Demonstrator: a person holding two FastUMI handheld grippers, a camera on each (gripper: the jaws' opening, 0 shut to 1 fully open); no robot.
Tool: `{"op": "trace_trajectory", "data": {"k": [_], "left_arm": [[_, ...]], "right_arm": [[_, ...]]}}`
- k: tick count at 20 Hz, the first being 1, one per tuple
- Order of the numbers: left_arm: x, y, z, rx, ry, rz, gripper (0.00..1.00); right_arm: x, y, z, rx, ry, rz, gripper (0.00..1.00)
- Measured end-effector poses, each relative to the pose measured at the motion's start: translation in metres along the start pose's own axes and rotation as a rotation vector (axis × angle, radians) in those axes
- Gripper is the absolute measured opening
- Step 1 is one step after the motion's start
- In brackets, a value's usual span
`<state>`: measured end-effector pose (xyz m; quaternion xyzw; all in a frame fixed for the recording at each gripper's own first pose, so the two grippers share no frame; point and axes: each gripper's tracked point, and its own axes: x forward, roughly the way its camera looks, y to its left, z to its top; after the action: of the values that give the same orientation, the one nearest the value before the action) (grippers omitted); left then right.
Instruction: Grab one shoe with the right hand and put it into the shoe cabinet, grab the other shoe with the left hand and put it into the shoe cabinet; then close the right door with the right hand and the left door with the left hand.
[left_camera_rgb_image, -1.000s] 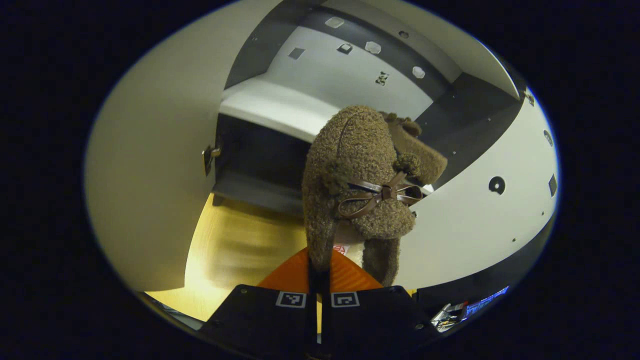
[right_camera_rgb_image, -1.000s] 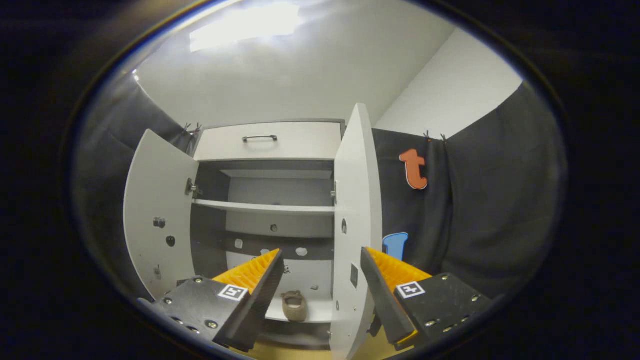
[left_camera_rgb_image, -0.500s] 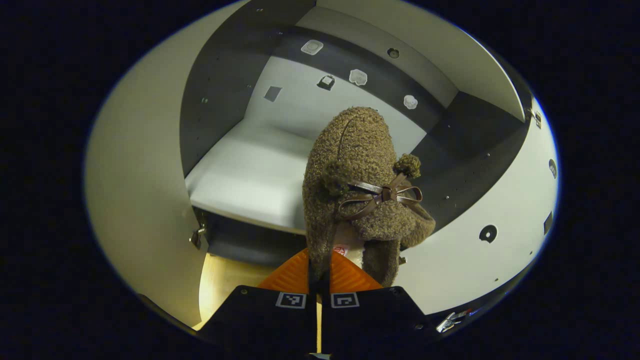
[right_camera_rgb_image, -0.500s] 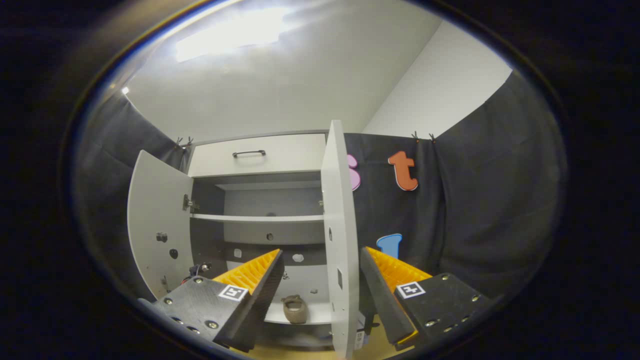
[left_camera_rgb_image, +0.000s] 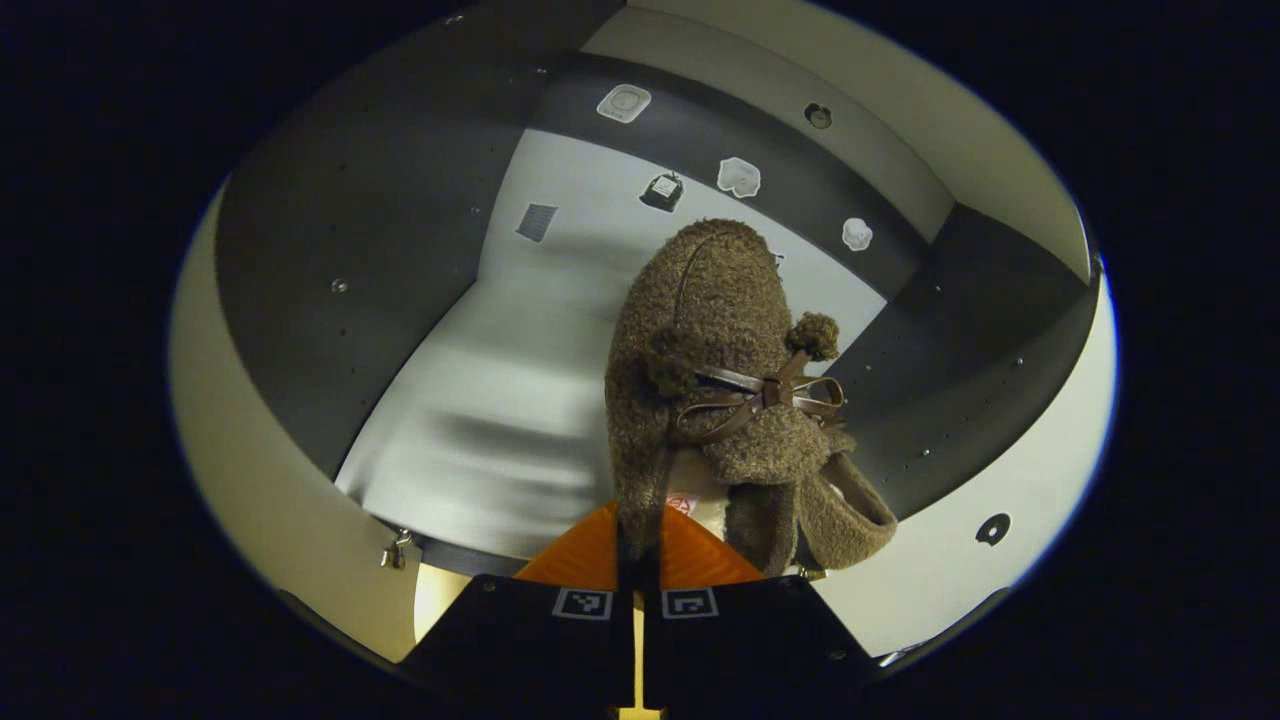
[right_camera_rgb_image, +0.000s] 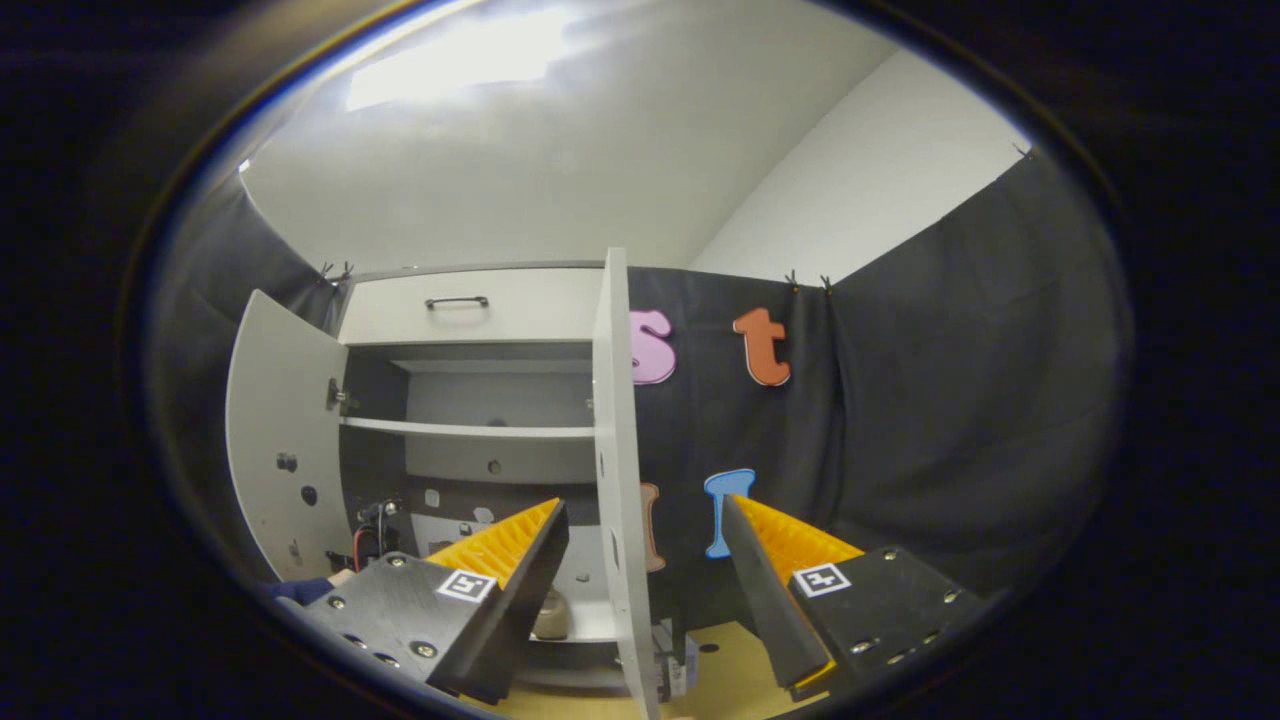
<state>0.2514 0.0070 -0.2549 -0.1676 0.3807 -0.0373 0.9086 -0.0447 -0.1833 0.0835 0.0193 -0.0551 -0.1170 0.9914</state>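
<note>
Left gripper view: left gripper (left_camera_rgb_image: 638, 560) has its jaws pinched tight on the heel rim of the held shoe (left_camera_rgb_image: 715, 380), toe pointing fwd into the cabinet's lowest shelf (left_camera_rgb_image: 500, 400), prob. carried that way so it goes in nose first beside the other shoe (left_camera_rgb_image: 845, 515), which lies just right of it at the shelf's front edge. Right gripper view: right gripper (right_camera_rgb_image: 645, 590) hangs back w/ jaws wide, holding nothing, the right door (right_camera_rgb_image: 615, 470) edge-on between its fingers but farther off, apparently lined up for closing; a shoe (right_camera_rgb_image: 548, 615) sits low in the cabinet (right_camera_rgb_image: 470, 310), partly behind a finger.
</note>
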Motion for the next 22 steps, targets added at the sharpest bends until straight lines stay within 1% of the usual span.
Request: {"op": "trace_trajectory", "data": {"k": [2, 3, 4, 6, 7, 9, 10, 11, 13, 14, 15, 17, 20, 21, 22], "left_arm": [[0.011, 0.001, 0.008, 0.019, -0.002, 0.012, 0.04], [0.015, 0.001, 0.010, 0.026, 0.002, 0.012, 0.07], [0.019, 0.000, 0.013, 0.026, 0.002, 0.014, 0.04], [0.025, -0.001, 0.011, 0.004, 0.039, 0.013, 0.04], [0.030, -0.001, 0.014, 0.001, 0.036, 0.015, 0.04], [0.038, 0.003, 0.016, 0.024, 0.048, 0.031, 0.04], [0.043, 0.005, 0.018, 0.034, 0.049, 0.042, 0.07], [0.046, 0.006, 0.019, 0.036, 0.051, 0.048, 0.04], [0.051, 0.007, 0.021, 0.052, 0.056, 0.054, 0.04], [0.055, 0.008, 0.021, 0.066, 0.061, 0.059, 0.04], [0.058, 0.009, 0.022, 0.079, 0.061, 0.071, 0.04], [0.063, 0.012, 0.022, 0.098, 0.065, 0.090, 0.04], [0.069, 0.010, 0.023, 0.111, 0.065, 0.090, 0.04], [0.070, 0.008, 0.022, 0.119, 0.067, 0.089, 0.01], [0.071, 0.007, 0.022, 0.126, 0.069, 0.090, 0.04]], "right_arm": [[0.000, -0.007, -0.003, -0.009, 0.005, -0.023, 0.89], [-0.001, -0.009, -0.004, -0.013, 0.007, -0.033, 0.89], [0.000, -0.011, -0.005, -0.018, 0.010, -0.044, 0.92], [0.001, -0.014, -0.007, -0.024, 0.016, -0.060, 0.92], [0.002, -0.014, -0.008, -0.024, 0.019, -0.065, 0.92], [0.005, -0.014, -0.013, -0.026, 0.024, -0.074, 0.92], [0.006, -0.015, -0.014, -0.029, 0.026, -0.081, 0.92], [0.006, -0.017, -0.016, -0.032, 0.027, -0.088, 0.92], [0.008, -0.018, -0.018, -0.033, 0.033, -0.098, 0.92], [0.009, -0.019, -0.020, -0.032, 0.035, -0.102, 0.89], [0.010, -0.019, -0.021, -0.032, 0.035, -0.107, 0.93], [0.012, -0.022, -0.023, -0.038, 0.039, -0.120, 0.92], [0.014, -0.025, -0.028, -0.040, 0.044, -0.133, 0.92], [0.015, -0.027, -0.029, -0.040, 0.045, -0.138, 0.92], [0.015, -0.028, -0.030, -0.039, 0.047, -0.142, 0.92]]}}
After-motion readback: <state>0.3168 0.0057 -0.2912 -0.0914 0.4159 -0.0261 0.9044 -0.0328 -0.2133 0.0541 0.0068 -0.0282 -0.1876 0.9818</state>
